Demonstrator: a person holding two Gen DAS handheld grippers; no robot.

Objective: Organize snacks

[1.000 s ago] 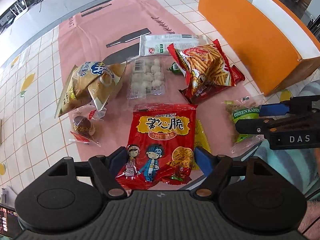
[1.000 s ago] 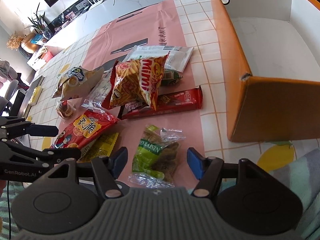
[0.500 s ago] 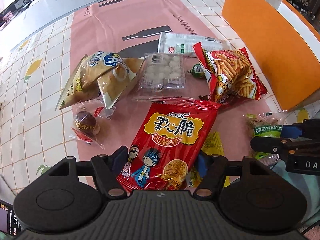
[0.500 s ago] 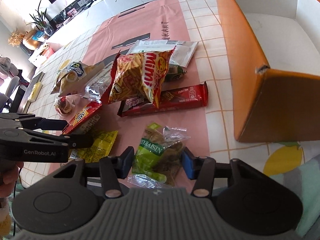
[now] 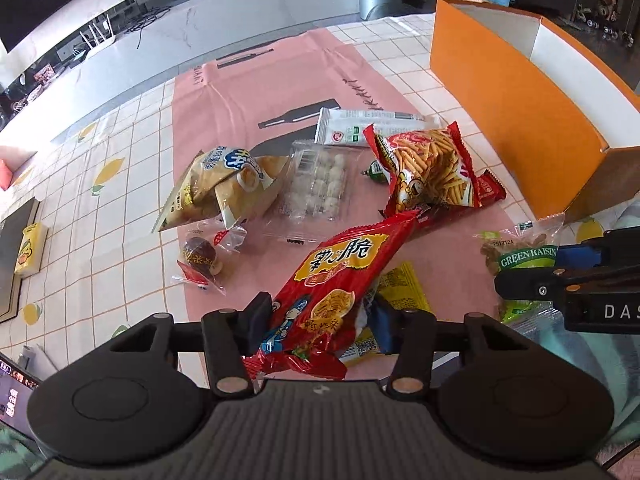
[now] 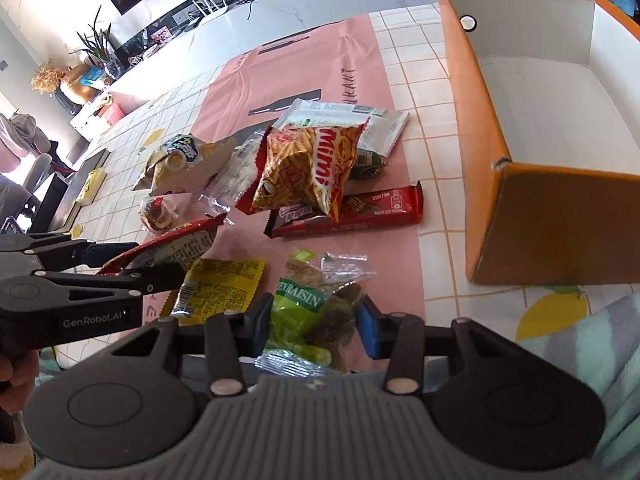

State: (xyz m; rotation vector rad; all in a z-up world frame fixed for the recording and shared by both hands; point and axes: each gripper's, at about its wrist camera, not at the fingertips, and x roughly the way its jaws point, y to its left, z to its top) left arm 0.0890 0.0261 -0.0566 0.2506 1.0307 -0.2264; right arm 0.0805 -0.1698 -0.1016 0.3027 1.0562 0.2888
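Right wrist view: the orange cardboard box with a white interior (image 6: pixel 532 92) stands on the tiled tabletop (image 6: pixel 420 60) at the right, open-topped, and its visible floor holds nothing. The right claw (image 6: pixel 314 320) is closing, its pads pressing both sides of a clear-and-green plastic pouch of raisins (image 6: pixel 308 308); the pouch shows brownish fruit through the film and the partial print "RAISIN". In the left wrist view the same pouch (image 5: pixel 520 256) reads "GREEN RAISIN". The left claw (image 5: pixel 318 320) is closing on the lower end of a red foil snack bag (image 5: pixel 340 276), which carries yellow panels, large Chinese characters and cartoon figures; the bag tilts up off the pink printed mat (image 5: pixel 240 92), above a yellow sachet (image 5: pixel 400 284). The side of the left claw housing reads "GenRobot.AI" in the right wrist view; the right claw housing shows "DAS" in the left wrist view. On the mat beyond lie a red-and-yellow stick-snack bag marked "Mimi" (image 6: pixel 312 168), a long red wrapped bar (image 6: pixel 360 212), a white flat packet (image 5: pixel 360 128), a clear tray of pale round pieces (image 5: pixel 320 188) and a tan bag with blue lettering (image 5: pixel 224 188).
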